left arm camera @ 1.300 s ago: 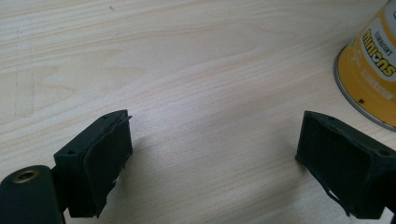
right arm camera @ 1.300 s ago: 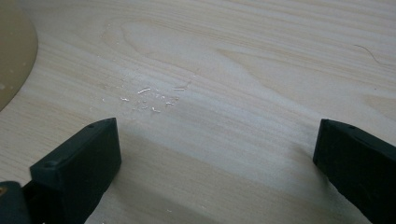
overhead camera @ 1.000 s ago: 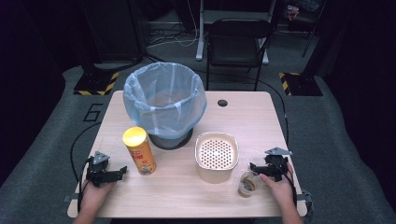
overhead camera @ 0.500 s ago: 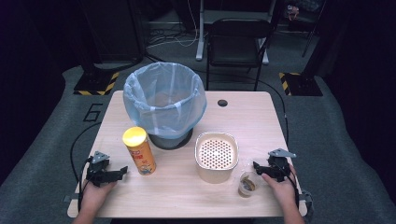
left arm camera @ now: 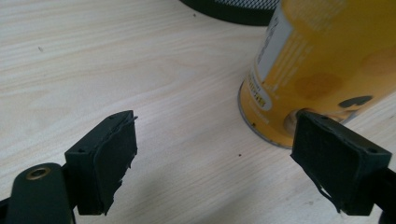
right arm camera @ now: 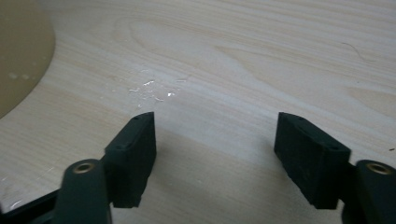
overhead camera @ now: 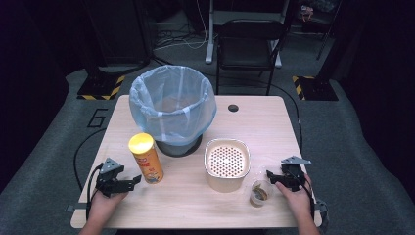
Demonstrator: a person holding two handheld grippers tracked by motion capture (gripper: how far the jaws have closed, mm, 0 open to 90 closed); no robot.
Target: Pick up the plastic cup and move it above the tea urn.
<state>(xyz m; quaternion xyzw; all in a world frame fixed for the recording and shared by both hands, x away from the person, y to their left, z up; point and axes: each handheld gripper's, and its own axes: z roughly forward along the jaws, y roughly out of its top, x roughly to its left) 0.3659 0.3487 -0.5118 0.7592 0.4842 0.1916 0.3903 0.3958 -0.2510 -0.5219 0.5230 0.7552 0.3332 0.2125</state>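
1. Left gripper (overhead camera: 128,182): I see it low at the table's (overhead camera: 274,122) near left edge, jaws apart and gripping nothing. They have just been closing, with only bare wood between them. In its own view (left arm camera: 212,158) the right-hand pad stands in front of the can's foot; I cannot tell whether it touches.
2. Yellow can (overhead camera: 146,157): upright, just right of the left gripper, in front of the bin. The left gripper view (left arm camera: 322,60) adds a pale label panel of small print, too blurred for me to read, and a metal bottom rim. From above I see a yellow lid and a red band, with no legible brand.
3. Bin (overhead camera: 172,105): dark, lined with a pale blue bag, at the middle back of the table.
4. Floor marking (overhead camera: 99,118): a "6" on the grey floor left of the table.
5. Beige perforated container (overhead camera: 227,163): right of the can. The right gripper view (right arm camera: 21,51) catches its curved edge and wet specks on the wood.
6. Clear cup (overhead camera: 260,192): on the table just left of the right gripper, brown contents inside.
7. Right gripper (overhead camera: 273,176): jaws unclenched and empty, having just been closing. In its own view (right arm camera: 215,154) nothing lies between them. Against the earlier frames, every item stands in the same place.
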